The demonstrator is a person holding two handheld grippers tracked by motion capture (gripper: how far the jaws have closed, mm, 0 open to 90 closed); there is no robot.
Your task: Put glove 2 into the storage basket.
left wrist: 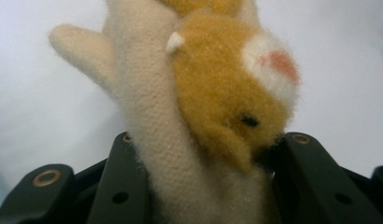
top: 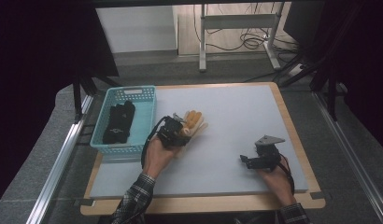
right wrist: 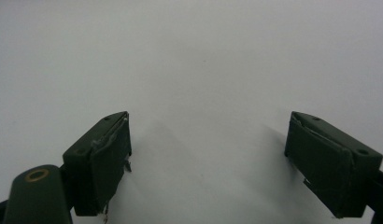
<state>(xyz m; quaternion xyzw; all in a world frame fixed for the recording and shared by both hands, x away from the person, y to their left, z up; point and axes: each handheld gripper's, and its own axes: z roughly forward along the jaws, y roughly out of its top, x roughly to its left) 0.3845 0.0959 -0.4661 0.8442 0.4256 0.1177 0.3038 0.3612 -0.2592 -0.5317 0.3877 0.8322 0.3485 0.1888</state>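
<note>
Left gripper clamps a cream glove beside the basket

The worktop point(top: 236, 135) is a pale grey board on a wooden base, and most of its surface lies bare. At its far left corner sits a turquoise plastic basket point(top: 144, 122) with slotted walls, and a pair of black gloves point(top: 118, 122) lies lengthwise inside it.

Just to the right of the basket, the left gripper point(top: 180, 130) is closed on a cream glove point(top: 195, 125) with orange-tan fuzzy patches. In the left gripper view the glove point(left wrist: 157, 140) stands up between the two black jaws, which press on its cuff end from both sides; a cream thumb sticks out to the left, and a furry tan animal face point(left wrist: 236, 93) with a white and pink patch and a small dark eye sits on the front of it. The person's left hand point(top: 157, 154), in a plaid sleeve, carries that gripper.

The right gripper point(top: 248, 161) rests low over the near right part of the worktop, well apart from the glove and the basket. In the right gripper view its jaws stand wide open over plain board point(right wrist: 203, 70), with nothing between them
</note>
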